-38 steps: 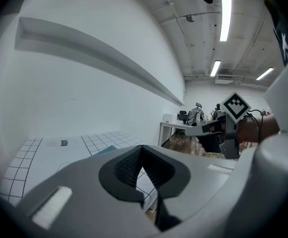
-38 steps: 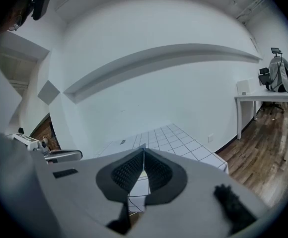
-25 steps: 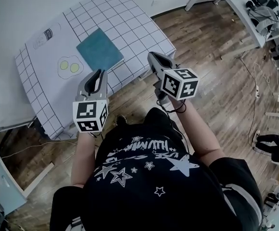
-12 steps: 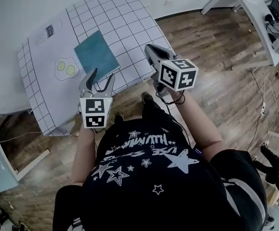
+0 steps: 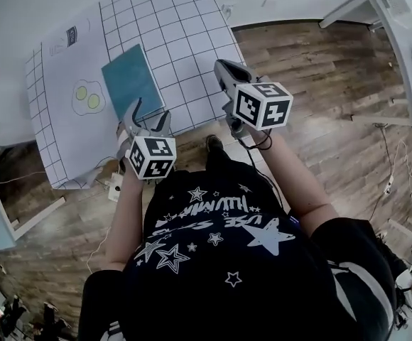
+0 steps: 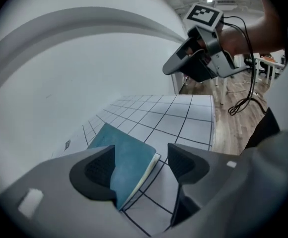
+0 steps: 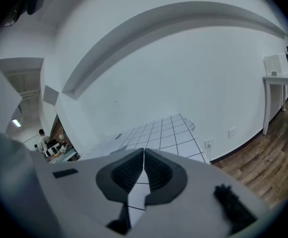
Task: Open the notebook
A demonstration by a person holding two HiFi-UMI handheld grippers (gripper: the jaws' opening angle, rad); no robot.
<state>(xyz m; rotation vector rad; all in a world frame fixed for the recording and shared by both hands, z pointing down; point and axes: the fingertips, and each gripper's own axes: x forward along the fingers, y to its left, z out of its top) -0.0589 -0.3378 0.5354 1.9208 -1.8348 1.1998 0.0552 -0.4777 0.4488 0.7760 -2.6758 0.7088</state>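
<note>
- You are holding the left hand-held gripper (image 5: 151,112) over the near edge of the bench (image 5: 185,27), with its jaws spread wide apart and nothing clamped between them.
- The notebook (image 5: 132,81) is lying flat and closed on the bench's squared sheet, teal cover up, just beyond the tips of that gripper.
- In the left gripper view, the notebook (image 6: 126,160) is showing in the gap between the two open jaws of the left hand-held gripper (image 6: 141,165). Its pale page edges are facing right, and the dark pads are not closing on it.
- You are holding the right hand-held gripper (image 5: 220,64) to the right of the notebook, apart from it, near the bench's right near corner.
- In the right gripper view, the jaws of the right hand-held gripper (image 7: 144,170) are pressing together, with only a thin seam between the pads and nothing held there.
- A drawing of two yellow circles (image 5: 87,96) is sitting on the plain part of the sheet, to the left of the notebook.
- Both of your forearms are reaching forward over the wooden floor (image 5: 320,119), and the marker cubes are facing up toward your head.
</note>
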